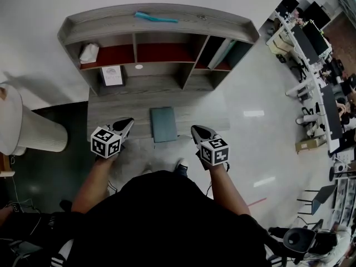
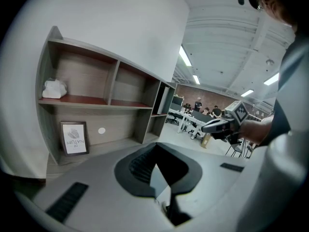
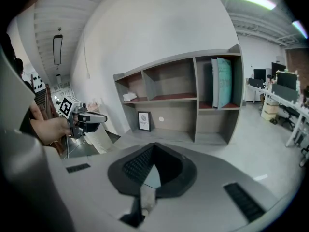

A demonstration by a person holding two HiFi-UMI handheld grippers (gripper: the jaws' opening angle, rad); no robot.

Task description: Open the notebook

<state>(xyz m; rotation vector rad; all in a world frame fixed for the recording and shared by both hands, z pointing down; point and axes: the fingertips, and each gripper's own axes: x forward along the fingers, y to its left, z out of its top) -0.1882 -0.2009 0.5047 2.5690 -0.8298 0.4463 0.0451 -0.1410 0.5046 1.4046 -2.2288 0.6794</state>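
Note:
A closed dark teal notebook (image 1: 163,124) lies flat on the grey desk (image 1: 122,107), near its front edge and below the shelf unit. My left gripper (image 1: 125,124) hovers just left of the notebook, jaws shut and empty. My right gripper (image 1: 198,130) hovers just right of it, also shut with nothing held. In the left gripper view the jaws (image 2: 155,163) meet in a closed point, and the right gripper (image 2: 215,125) shows beyond them. The right gripper view shows its own jaws (image 3: 153,151) closed, with the left gripper (image 3: 94,118) off to the left. Both gripper views miss the notebook.
The grey shelf unit (image 1: 158,35) stands at the back of the desk, holding a white crumpled object (image 1: 89,53), a framed print (image 1: 112,75), teal books (image 1: 225,52) and a teal item (image 1: 156,17) on top. A white ribbed bin (image 1: 33,129) stands left. Office desks (image 1: 311,65) fill the right.

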